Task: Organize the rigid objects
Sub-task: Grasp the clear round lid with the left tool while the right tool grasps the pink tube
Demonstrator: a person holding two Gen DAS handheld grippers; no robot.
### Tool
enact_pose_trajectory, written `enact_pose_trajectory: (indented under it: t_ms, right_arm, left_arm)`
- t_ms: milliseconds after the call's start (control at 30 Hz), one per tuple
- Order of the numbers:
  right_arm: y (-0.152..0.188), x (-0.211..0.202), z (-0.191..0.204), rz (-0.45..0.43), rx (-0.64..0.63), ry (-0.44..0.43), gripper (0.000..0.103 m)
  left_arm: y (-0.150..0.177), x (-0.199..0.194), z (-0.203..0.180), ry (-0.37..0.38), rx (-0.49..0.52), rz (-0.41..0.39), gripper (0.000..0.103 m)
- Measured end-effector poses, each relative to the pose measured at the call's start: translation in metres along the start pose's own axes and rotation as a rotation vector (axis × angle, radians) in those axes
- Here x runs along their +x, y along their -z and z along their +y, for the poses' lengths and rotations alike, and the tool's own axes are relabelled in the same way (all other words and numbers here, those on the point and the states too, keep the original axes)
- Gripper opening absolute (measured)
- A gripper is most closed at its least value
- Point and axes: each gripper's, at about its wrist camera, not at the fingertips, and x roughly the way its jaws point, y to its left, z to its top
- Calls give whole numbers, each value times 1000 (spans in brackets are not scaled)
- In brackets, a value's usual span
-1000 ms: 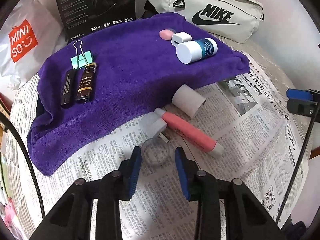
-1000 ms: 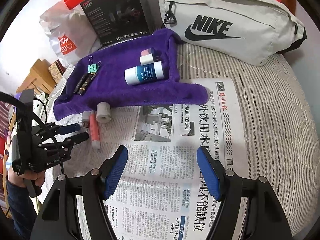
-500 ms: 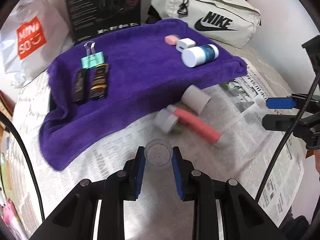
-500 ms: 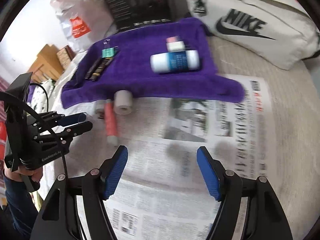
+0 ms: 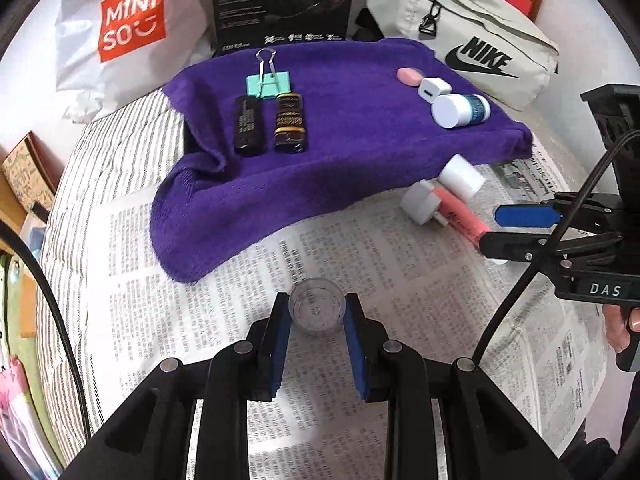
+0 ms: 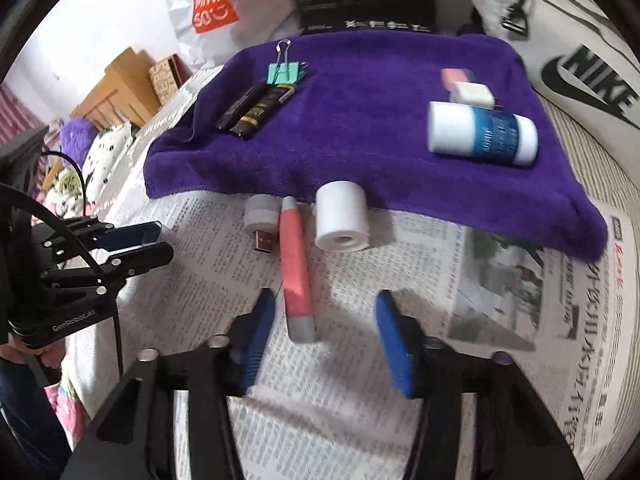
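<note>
My left gripper [image 5: 316,316] is shut on a small clear round cap [image 5: 316,306] and holds it over the newspaper [image 5: 400,280], in front of the purple towel [image 5: 360,152]. In the right wrist view my right gripper [image 6: 324,312] hangs over the grey end of a pink tube [image 6: 294,264]. Its jaws are closing with the tube end between them, near the left pad, and neither pad presses on it. A grey USB plug [image 6: 262,216] and a white roll [image 6: 342,220] lie beside the tube at the towel's edge.
On the towel lie a teal binder clip [image 5: 268,84], two dark sticks [image 5: 268,124], a blue-and-white bottle [image 5: 460,110], a white charger cube [image 5: 434,88] and a pink eraser [image 5: 408,76]. Behind stand a Nike bag [image 5: 480,40], a black box [image 5: 280,0] and a Miniso bag [image 5: 128,28].
My left gripper has shut on the clear cap and carried it away from the tube. My right gripper has come in over the pink tube and its jaws have narrowed.
</note>
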Motion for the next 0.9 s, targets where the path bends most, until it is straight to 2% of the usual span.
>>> enact_pose_trajectory:
  t_ms: [367, 500, 667, 900]
  right_arm:
    - [-16, 15, 22, -22, -90, 55, 34]
    - [-12, 13, 21, -25, -99, 71, 14]
    - [4, 0, 12, -10, -71, 46, 13]
    - [26, -29, -18, -18, -16, 104, 12]
  left_arm:
    - [3, 1, 4, 25, -18, -10, 26]
    - [3, 1, 3, 21, -13, -7, 26]
    - [2, 2, 4, 23, -20, -8, 26]
    - [2, 2, 1, 12, -19, -1, 26]
